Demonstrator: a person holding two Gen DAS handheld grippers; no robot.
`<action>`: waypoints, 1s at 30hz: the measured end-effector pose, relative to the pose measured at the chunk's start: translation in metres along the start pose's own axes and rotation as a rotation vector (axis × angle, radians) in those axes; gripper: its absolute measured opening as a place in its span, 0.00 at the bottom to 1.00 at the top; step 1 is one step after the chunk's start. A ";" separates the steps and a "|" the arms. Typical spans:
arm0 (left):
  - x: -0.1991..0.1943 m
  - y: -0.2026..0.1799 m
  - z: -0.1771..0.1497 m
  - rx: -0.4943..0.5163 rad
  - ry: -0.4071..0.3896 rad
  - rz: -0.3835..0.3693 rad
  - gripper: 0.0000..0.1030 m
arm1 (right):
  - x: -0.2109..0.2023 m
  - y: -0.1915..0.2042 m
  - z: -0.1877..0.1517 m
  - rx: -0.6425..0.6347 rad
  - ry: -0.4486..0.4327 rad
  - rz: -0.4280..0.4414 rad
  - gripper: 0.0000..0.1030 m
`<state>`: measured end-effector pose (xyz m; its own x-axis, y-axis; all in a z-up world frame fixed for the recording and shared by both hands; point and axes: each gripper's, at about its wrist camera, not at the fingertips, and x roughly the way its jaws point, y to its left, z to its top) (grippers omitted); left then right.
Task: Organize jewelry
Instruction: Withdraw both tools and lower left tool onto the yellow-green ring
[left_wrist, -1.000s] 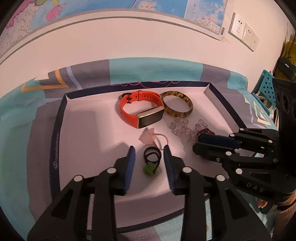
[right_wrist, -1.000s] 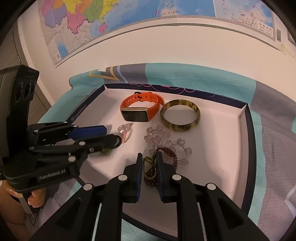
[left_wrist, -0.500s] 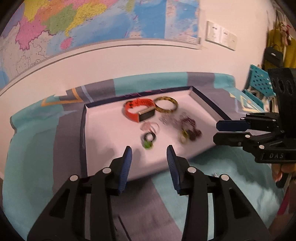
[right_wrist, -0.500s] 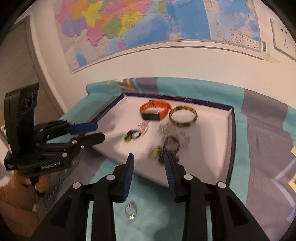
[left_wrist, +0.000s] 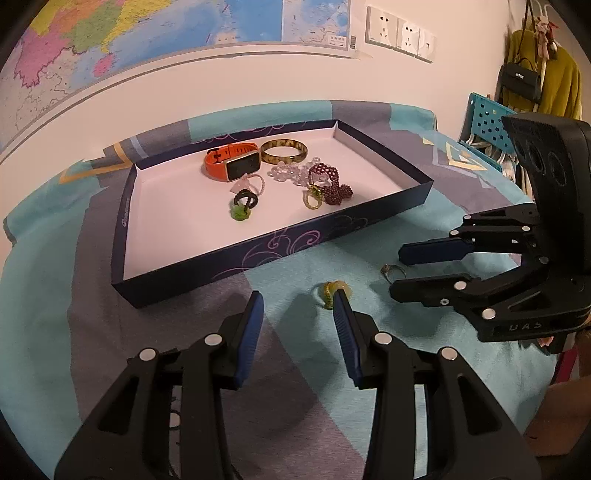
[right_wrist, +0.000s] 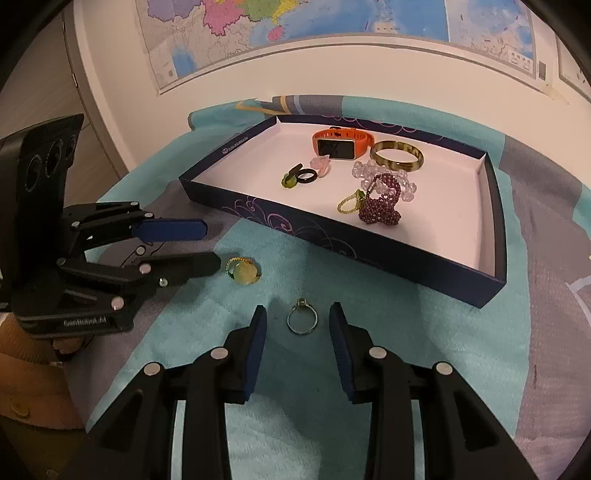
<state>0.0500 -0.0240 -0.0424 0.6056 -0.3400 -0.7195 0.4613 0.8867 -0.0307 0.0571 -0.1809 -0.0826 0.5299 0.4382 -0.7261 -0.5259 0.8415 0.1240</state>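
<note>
my left gripper (left_wrist: 298, 321) hangs half open and empty, a yellow-green ring (left_wrist: 330, 291) on the cloth at its right pad. my right gripper (right_wrist: 297, 334) is half open too, holding nothing, a silver ring (right_wrist: 303, 319) lying loose between its pads. the tray (right_wrist: 391, 254) sits in the upper middle.

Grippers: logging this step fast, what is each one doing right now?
Left gripper: open, empty, beside a yellow-green ring.
Right gripper: open, empty, silver ring lying between its fingers.

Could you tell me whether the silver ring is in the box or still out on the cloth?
Out: the silver ring lies flat on the cloth, in front of the box.
</note>
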 end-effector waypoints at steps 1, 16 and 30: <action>0.000 0.000 0.000 -0.002 0.000 -0.002 0.39 | 0.001 0.002 0.000 -0.007 -0.001 -0.008 0.32; 0.021 -0.012 0.005 0.008 0.068 -0.013 0.44 | -0.001 0.004 -0.001 -0.010 -0.005 -0.065 0.19; 0.025 -0.016 0.008 0.017 0.072 -0.012 0.17 | -0.001 0.003 -0.002 -0.009 -0.008 -0.057 0.14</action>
<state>0.0629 -0.0495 -0.0541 0.5518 -0.3269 -0.7672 0.4796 0.8770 -0.0287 0.0533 -0.1792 -0.0826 0.5642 0.3922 -0.7266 -0.5004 0.8624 0.0769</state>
